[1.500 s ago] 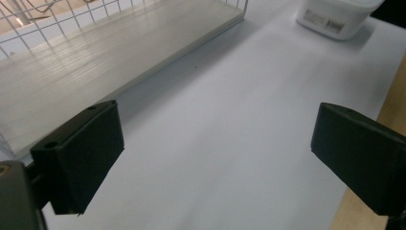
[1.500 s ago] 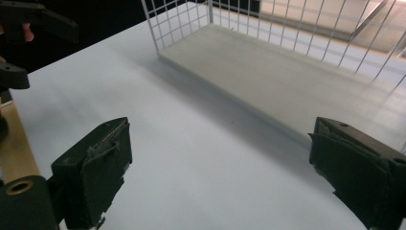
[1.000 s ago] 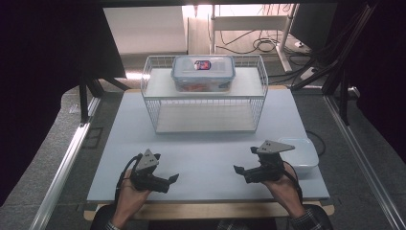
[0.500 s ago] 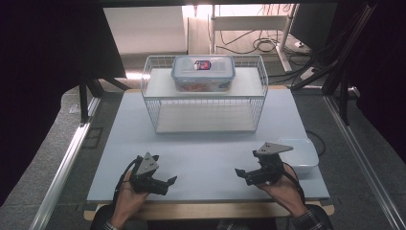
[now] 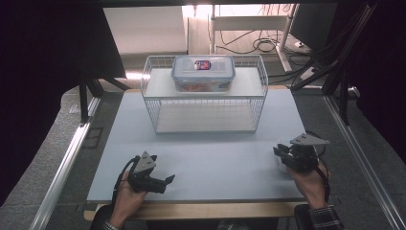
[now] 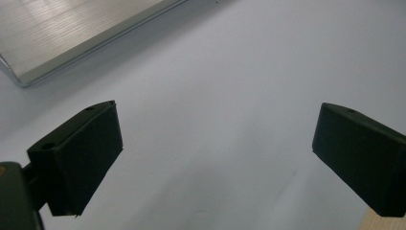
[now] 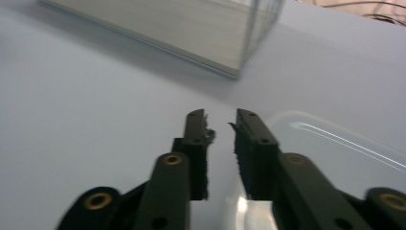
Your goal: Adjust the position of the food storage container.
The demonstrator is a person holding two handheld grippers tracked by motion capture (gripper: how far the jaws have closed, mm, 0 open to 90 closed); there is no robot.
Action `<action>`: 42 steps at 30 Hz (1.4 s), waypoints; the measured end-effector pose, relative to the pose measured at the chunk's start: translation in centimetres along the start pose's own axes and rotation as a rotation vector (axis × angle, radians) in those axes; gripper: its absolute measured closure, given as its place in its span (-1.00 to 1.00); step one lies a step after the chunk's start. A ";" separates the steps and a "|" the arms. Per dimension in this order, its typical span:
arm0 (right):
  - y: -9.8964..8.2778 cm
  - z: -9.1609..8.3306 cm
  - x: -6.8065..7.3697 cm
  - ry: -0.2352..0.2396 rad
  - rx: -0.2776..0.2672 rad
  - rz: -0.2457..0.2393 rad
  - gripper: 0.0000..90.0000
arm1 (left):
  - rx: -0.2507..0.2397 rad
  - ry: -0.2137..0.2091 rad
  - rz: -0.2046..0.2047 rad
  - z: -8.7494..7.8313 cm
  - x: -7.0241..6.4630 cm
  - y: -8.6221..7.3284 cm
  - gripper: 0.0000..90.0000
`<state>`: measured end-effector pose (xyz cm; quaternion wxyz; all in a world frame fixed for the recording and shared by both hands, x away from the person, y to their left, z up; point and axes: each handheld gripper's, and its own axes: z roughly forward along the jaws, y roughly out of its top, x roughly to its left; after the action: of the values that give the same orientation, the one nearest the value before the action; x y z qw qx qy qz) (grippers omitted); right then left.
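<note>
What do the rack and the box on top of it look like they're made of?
Rack: likely white-coated metal wire, judging by its thin grid walls, with a pale flat shelf board. Box: looks like clear glossy plastic, since its contents show through; its lid has a blue-grey rim.

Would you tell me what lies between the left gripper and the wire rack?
Nothing; the high view shows bare table between left gripper and wire rack.
</note>
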<state>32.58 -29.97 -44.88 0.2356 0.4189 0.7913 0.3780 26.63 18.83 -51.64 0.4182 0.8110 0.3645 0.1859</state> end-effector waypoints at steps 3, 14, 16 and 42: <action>-0.3 -0.4 -1.3 -0.035 0.001 0.025 0.88 | -0.001 0.000 -0.010 -0.1 0.2 0.0 -0.93; -2.1 -2.4 -6.6 -0.221 0.011 0.167 0.99 | 0.004 -0.004 -0.014 0.1 0.2 -0.1 -0.93; -2.5 -2.5 -7.2 -0.240 0.017 0.179 0.99 | 0.008 -0.005 -0.015 0.1 0.2 -0.1 -0.93; -4.0 -1.0 -8.7 -0.202 0.087 0.254 0.99 | 0.026 -0.010 -0.014 0.4 0.2 -0.2 -0.91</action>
<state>34.62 -39.15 -46.94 0.2459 0.5611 0.7199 0.3263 26.96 18.80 -52.03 0.4109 0.8146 0.3706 0.1741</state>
